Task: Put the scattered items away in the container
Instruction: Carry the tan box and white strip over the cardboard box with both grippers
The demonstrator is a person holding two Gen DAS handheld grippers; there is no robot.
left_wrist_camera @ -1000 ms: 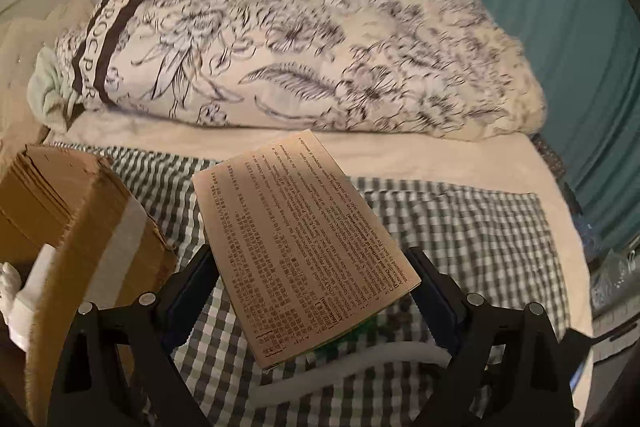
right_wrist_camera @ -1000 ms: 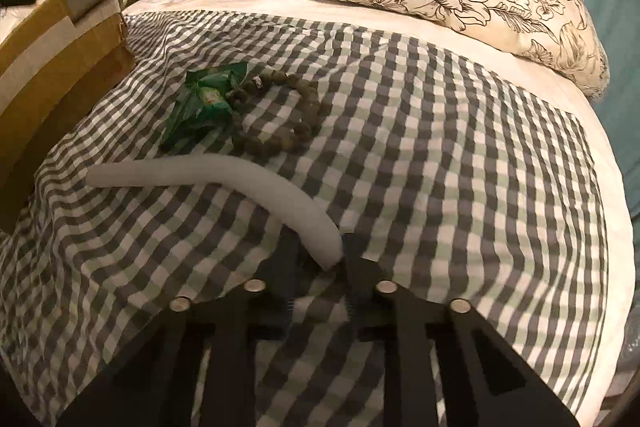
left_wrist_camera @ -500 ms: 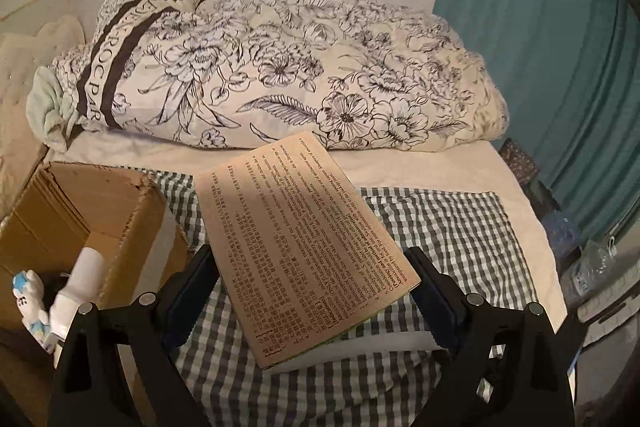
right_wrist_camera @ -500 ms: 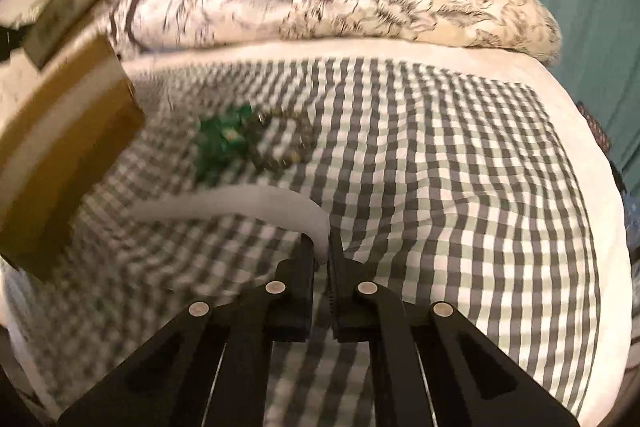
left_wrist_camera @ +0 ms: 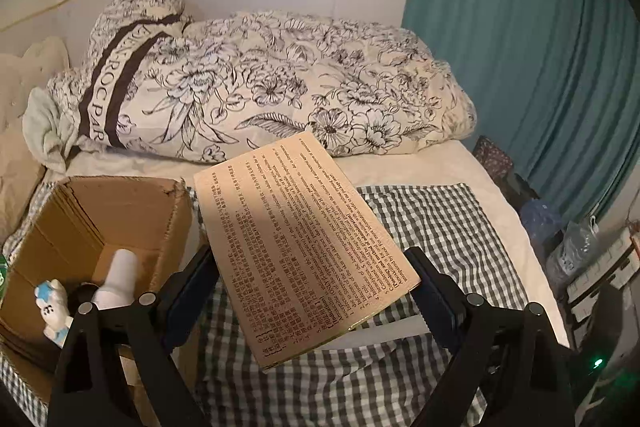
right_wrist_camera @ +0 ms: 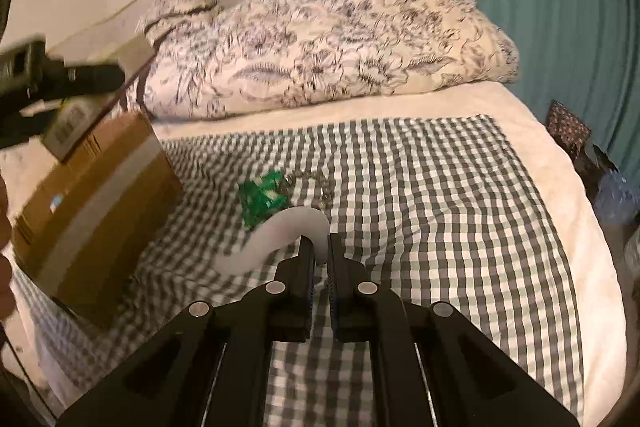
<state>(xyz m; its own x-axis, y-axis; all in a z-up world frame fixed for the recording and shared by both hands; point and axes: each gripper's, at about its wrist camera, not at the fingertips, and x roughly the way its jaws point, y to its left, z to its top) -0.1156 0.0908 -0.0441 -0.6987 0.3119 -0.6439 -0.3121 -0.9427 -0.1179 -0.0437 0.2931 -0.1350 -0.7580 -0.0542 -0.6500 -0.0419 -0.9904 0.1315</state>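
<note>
We carry two things toward the open brown cardboard box (left_wrist_camera: 100, 223) that stands at the left of the bed, on the edge of the grey-and-white checked cloth (right_wrist_camera: 420, 195).

The left gripper (left_wrist_camera: 312, 291) has its fingers (left_wrist_camera: 434, 301) spread wide and clamped on the two long edges of a flat tan carton printed with dense black text (left_wrist_camera: 296, 239). We hold it by the edges because its broad face gives nothing to pinch, and tilted, so that, we judge, it can slide in edge first.

The right gripper (right_wrist_camera: 319, 259) has its fingers (right_wrist_camera: 298, 279) almost together, pinching one end of a bent white foam tube (right_wrist_camera: 276, 227). The far end droops toward the cloth, so only the pinched end is under control.

The box already holds a white bottle (left_wrist_camera: 120, 277) and a small blue-and-white figurine (left_wrist_camera: 50, 307), both toward its near side; the free room is at the back. Its torn right rim (left_wrist_camera: 176, 191) lies just beside the carton's lower corner, which could catch there.

A green crinkled packet (right_wrist_camera: 262, 201) and a string of dark beads (right_wrist_camera: 312, 185) lie on the cloth just beyond the tube, near enough for the dangling end to sweep them. To the right the cloth is bare up to the floral duvet (right_wrist_camera: 328, 43).
</note>
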